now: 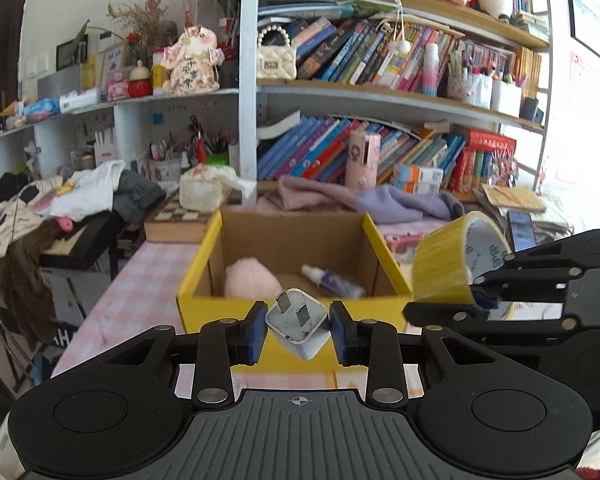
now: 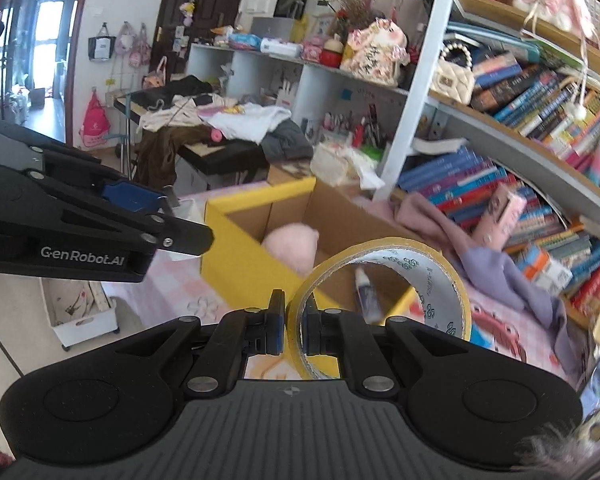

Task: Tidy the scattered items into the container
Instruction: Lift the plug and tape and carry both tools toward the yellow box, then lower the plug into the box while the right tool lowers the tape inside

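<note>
— Cluttered room: bookshelves behind, and a pink checked tablecloth point(image 1: 148, 276) under a yellow cardboard box point(image 1: 292, 308), open at the top. What's already in it?

— A pink plush ball point(image 1: 250, 280) on the left of the floor and a small spray bottle point(image 1: 332, 280) lying on the right. Both hands are loaded. The left gripper point(image 1: 299, 326) is clamped narrowly on a white plug adapter point(image 1: 298, 326), prongs tilted up toward the camera. The right gripper point(image 2: 293, 330) has its pads pinched tight on the wall of a roll of yellow tape point(image 2: 384, 304), one pad outside, one inside the ring.

— Where does the box lie from each?

— Straight ahead and below the left gripper; the adapter hangs just short of the near wall, in front of its rim. From the right wrist view, the box sits ahead and to the left, and the tape's hoop stands on edge, near the right-hand corner.

— So which is nearer?

— I'd judge the left is better lined up on the opening; the right likely needs to swing left.
</note>
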A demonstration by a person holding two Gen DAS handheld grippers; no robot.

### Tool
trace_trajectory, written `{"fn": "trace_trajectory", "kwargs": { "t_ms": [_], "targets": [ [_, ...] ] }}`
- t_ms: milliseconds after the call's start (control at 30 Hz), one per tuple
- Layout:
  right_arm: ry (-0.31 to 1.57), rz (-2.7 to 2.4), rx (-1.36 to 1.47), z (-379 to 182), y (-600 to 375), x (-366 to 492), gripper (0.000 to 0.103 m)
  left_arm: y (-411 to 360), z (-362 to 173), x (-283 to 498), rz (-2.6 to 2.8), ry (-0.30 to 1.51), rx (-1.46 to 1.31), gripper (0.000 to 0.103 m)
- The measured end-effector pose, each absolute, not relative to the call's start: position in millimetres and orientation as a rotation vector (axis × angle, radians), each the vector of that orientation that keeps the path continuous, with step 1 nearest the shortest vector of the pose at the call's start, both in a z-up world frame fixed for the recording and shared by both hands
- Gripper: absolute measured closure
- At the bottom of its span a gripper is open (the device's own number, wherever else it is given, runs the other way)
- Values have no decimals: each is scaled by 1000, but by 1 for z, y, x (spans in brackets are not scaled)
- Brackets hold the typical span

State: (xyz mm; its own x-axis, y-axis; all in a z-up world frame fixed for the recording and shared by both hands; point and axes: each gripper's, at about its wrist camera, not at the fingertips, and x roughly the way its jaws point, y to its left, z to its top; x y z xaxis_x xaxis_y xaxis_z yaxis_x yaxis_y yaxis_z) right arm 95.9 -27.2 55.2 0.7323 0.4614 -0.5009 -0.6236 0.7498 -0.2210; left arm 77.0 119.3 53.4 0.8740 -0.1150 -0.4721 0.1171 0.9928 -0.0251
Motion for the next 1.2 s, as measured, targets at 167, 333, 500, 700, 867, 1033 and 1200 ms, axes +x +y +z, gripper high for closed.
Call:
{"fn": "trace_trajectory", "kwargs": {
  "t_ms": [167,333,500,700,867,1033,1200],
  "targets": [
    [414,638,-406,62,-17,129,96,125,67,110,-111,469,20,72],
    [396,645,-420,66,-8,165,96,128,80,150,-114,459,48,72],
    [419,653,-430,60,-2,207,95,124,82,201,-138,494,94,72],
    [544,707,-452,36,8,254,95,115,59,255,-154,596,105,72],
    [583,714,-462,20,15,278,95,106,36,298,-176,695,149,72],
    [656,733,-490,6,20,299,95,91,14,336,-205,782,221,72],
    [785,809,-526,-8,28,317,95,80,-6,364,-231,871,267,72]
  ]
}}
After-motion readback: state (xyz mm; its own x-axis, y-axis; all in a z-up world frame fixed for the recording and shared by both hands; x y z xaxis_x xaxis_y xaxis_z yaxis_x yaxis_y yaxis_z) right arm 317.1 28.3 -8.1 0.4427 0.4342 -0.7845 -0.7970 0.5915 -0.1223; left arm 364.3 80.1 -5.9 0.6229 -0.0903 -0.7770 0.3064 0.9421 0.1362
